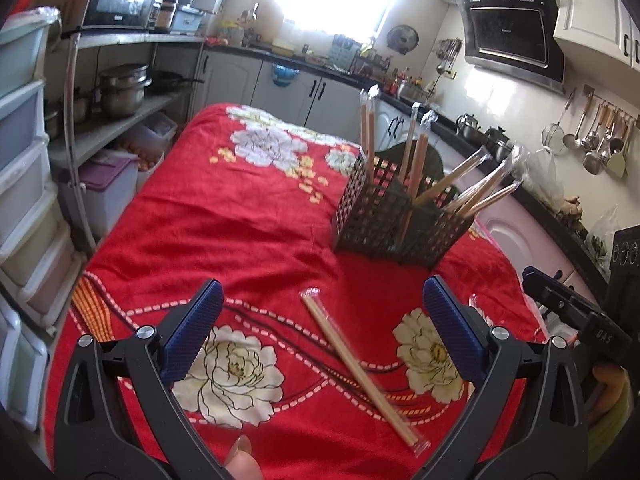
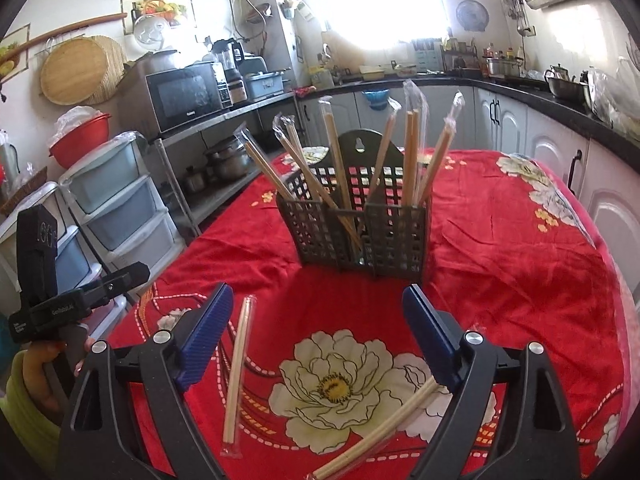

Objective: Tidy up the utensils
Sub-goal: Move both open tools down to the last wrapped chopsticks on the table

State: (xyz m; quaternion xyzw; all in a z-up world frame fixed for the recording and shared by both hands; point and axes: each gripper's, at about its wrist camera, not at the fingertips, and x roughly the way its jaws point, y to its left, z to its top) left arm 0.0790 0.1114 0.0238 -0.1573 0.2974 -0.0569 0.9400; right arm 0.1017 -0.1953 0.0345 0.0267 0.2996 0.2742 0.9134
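A dark lattice utensil basket (image 1: 396, 216) (image 2: 360, 232) stands on the red flowered cloth with several plastic-wrapped chopstick pairs upright in it. In the left wrist view, one wrapped chopstick pair (image 1: 360, 364) lies flat on the cloth, running diagonally between the fingers of my left gripper (image 1: 323, 282), which is open and holds nothing. In the right wrist view, my right gripper (image 2: 318, 289) is also open and empty over a white flower print. One wrapped pair (image 2: 238, 376) lies just inside its left finger. Another pair (image 2: 384, 436) lies partly under its right finger.
The cloth-covered table (image 1: 224, 216) sits in a kitchen. Stacked plastic drawers (image 2: 116, 208) and a metal shelf with pots (image 1: 120, 92) are on the left, and cabinets (image 2: 560, 156) on the right. A hand (image 2: 40, 364) in a yellow-green sleeve holds the left tool.
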